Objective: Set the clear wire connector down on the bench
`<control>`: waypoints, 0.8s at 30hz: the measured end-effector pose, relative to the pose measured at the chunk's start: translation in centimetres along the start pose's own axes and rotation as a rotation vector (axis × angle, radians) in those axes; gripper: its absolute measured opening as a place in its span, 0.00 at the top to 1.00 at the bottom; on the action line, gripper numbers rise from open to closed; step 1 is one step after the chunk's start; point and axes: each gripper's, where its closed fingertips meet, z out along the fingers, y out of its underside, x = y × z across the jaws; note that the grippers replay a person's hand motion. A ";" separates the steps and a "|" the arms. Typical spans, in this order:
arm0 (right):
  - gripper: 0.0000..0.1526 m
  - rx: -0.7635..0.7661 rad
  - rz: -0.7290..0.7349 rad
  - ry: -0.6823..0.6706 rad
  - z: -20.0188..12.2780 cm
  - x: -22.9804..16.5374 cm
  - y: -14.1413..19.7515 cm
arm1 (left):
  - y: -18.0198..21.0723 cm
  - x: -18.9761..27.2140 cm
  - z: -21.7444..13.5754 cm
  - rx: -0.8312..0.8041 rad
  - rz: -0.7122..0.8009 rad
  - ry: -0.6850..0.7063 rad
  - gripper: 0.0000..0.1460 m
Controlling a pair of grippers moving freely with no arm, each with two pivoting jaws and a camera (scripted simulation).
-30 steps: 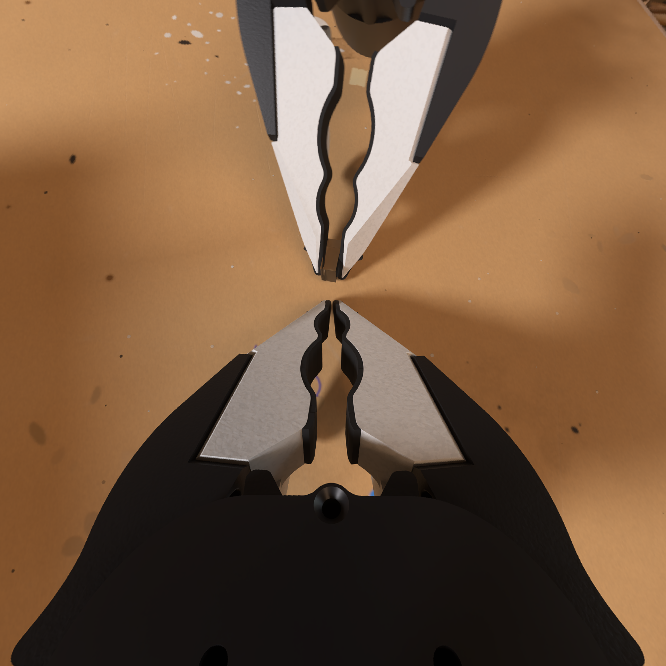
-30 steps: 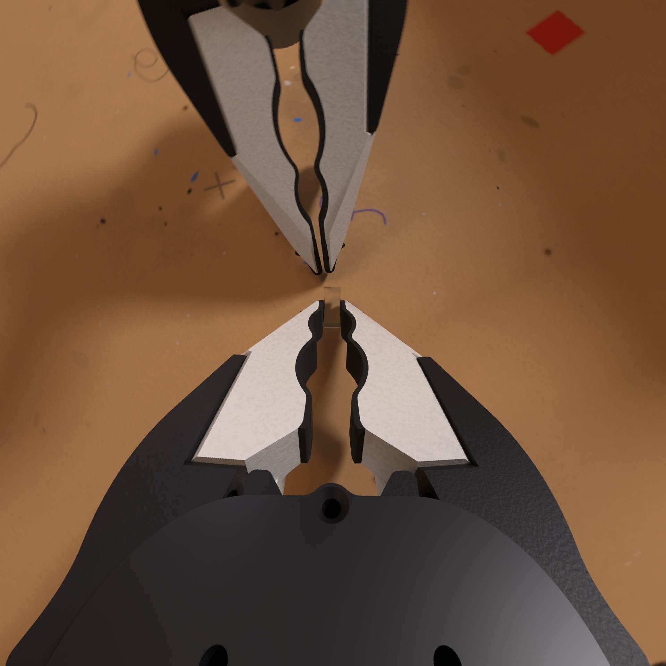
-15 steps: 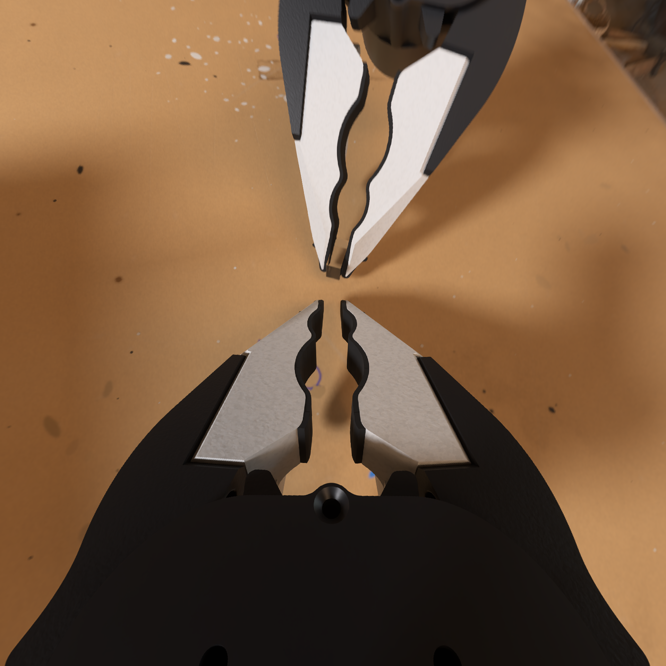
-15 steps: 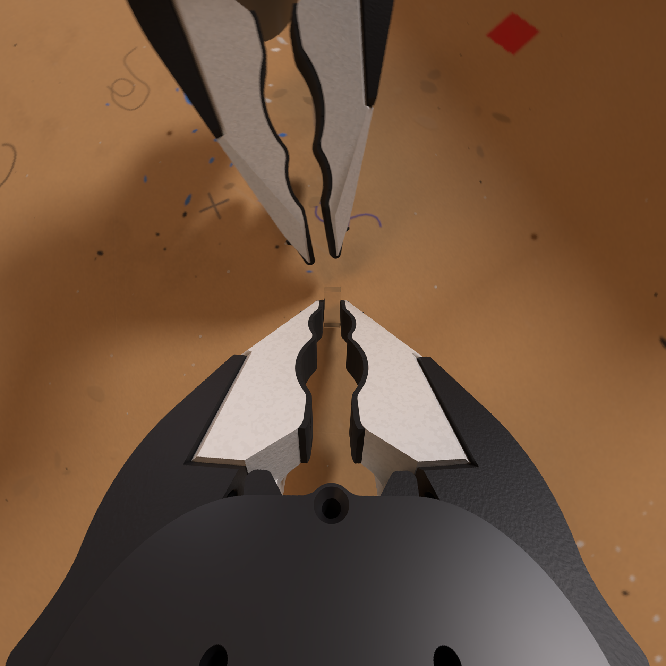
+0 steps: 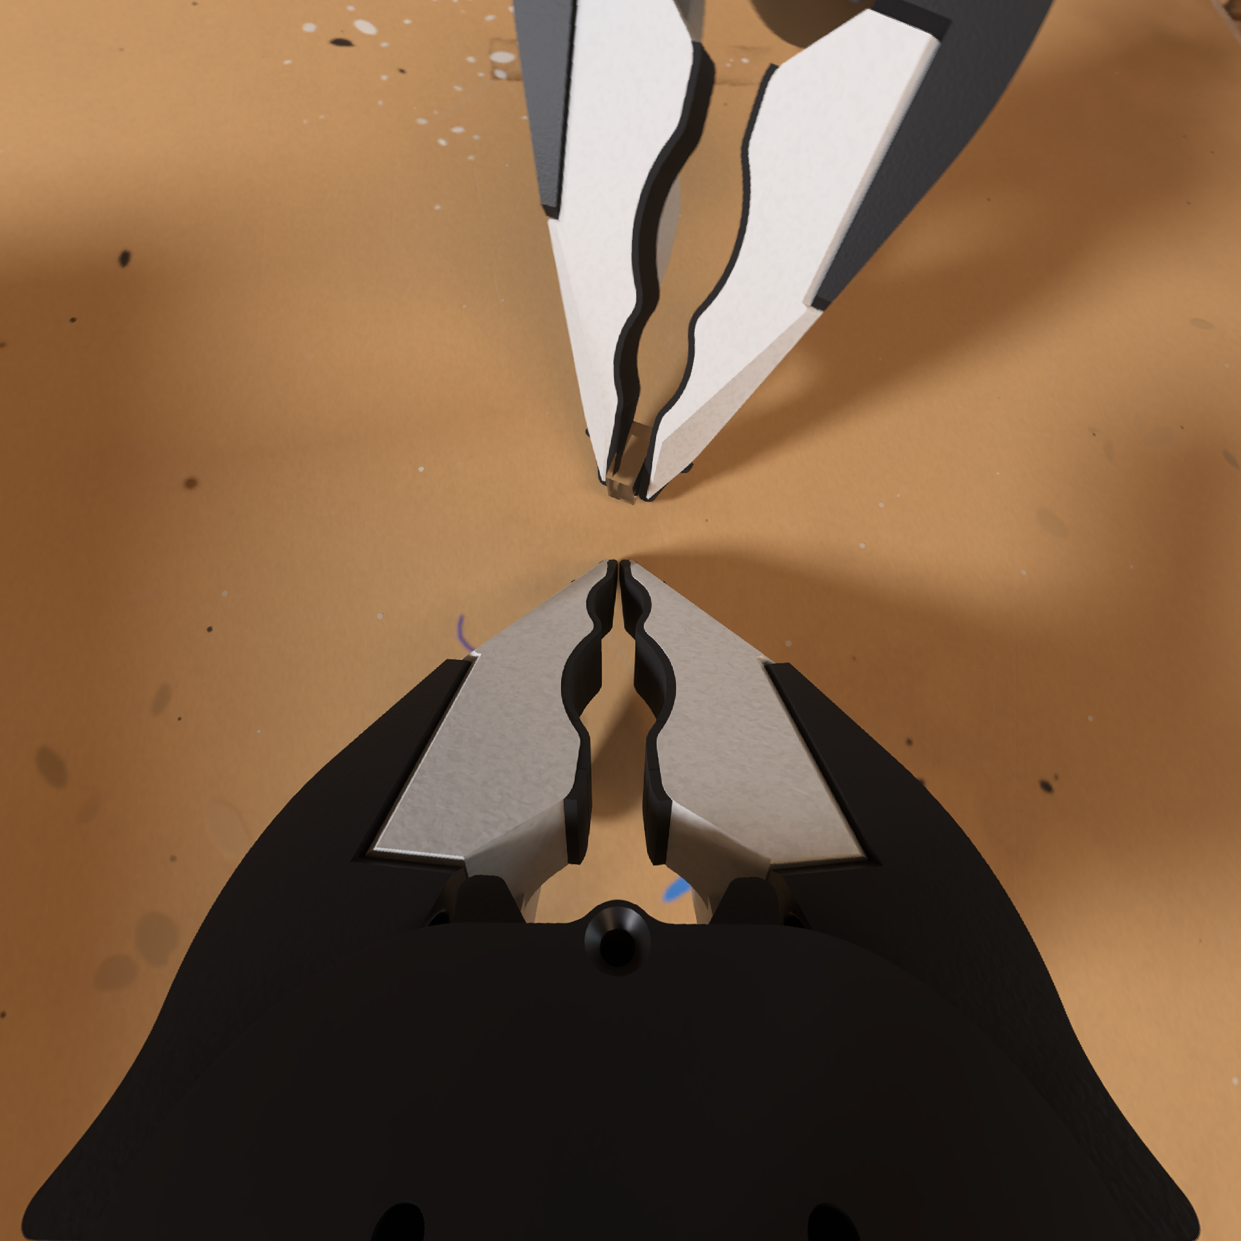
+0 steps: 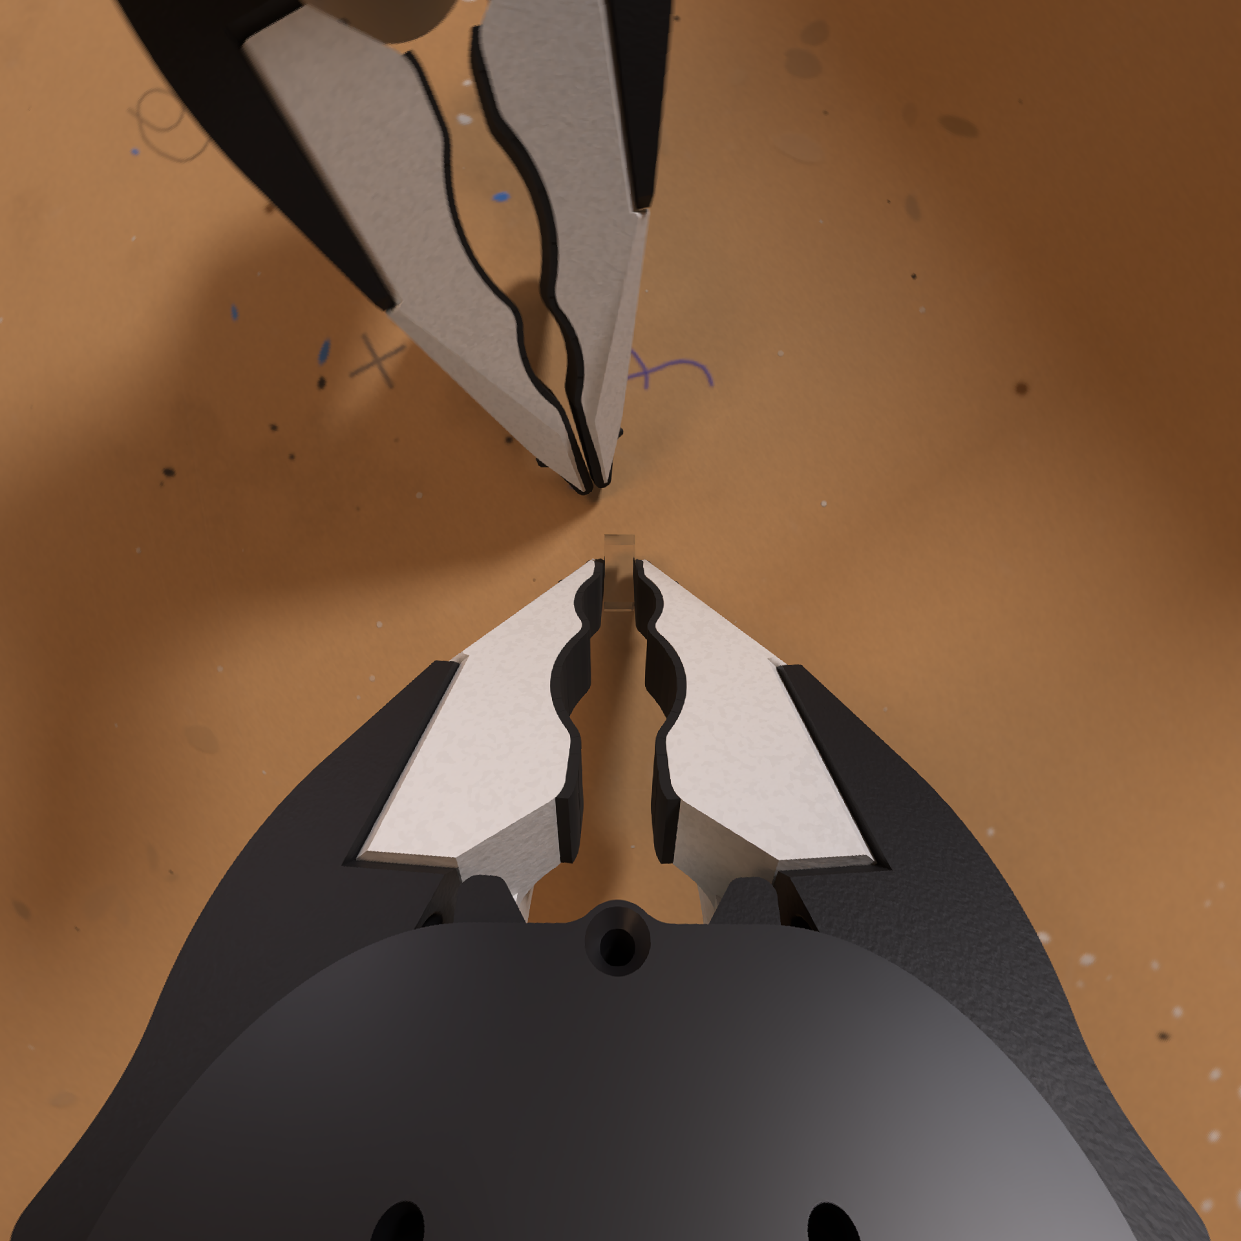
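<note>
Left gripper (image 5: 618, 564) now closed again; connector (image 6: 618, 571) unmoved in right gripper (image 6: 618, 563).

The tan bench (image 6: 940, 537) is speckled with dark spots and white flecks. A pencilled cross (image 6: 377, 361) sits left of centre, a purple squiggle (image 6: 678, 369) near centre.

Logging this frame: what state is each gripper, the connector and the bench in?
right gripper: shut on the clear wire connector, tips low over the bench.
left gripper: shut, holding nothing, tips facing the right gripper's.
clear wire connector: pinched at the right gripper's fingertips, one end poking out past them; contact with the bench cannot be told.
bench: bare brown board, speckled with paint spots and pen marks.
</note>
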 end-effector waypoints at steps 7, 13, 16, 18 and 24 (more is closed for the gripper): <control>0.95 -0.018 0.120 0.068 0.0 -0.2 0.0 | 0.0 0.1 0.0 0.011 -0.045 -0.086 1.00; 0.95 0.053 0.118 0.127 -0.3 0.0 -1.6 | -0.1 0.5 0.2 0.013 -0.051 -0.086 1.00; 0.95 0.081 0.125 0.104 -0.5 0.1 -1.3 | -0.1 0.5 0.2 0.015 -0.069 -0.069 1.00; 0.95 0.084 0.131 0.091 -0.7 0.2 -0.7 | -0.1 0.5 0.2 0.015 -0.080 -0.057 1.00; 0.95 0.115 0.082 0.030 -0.5 -0.3 0.4 | -0.2 0.4 0.2 0.019 -0.090 -0.058 0.99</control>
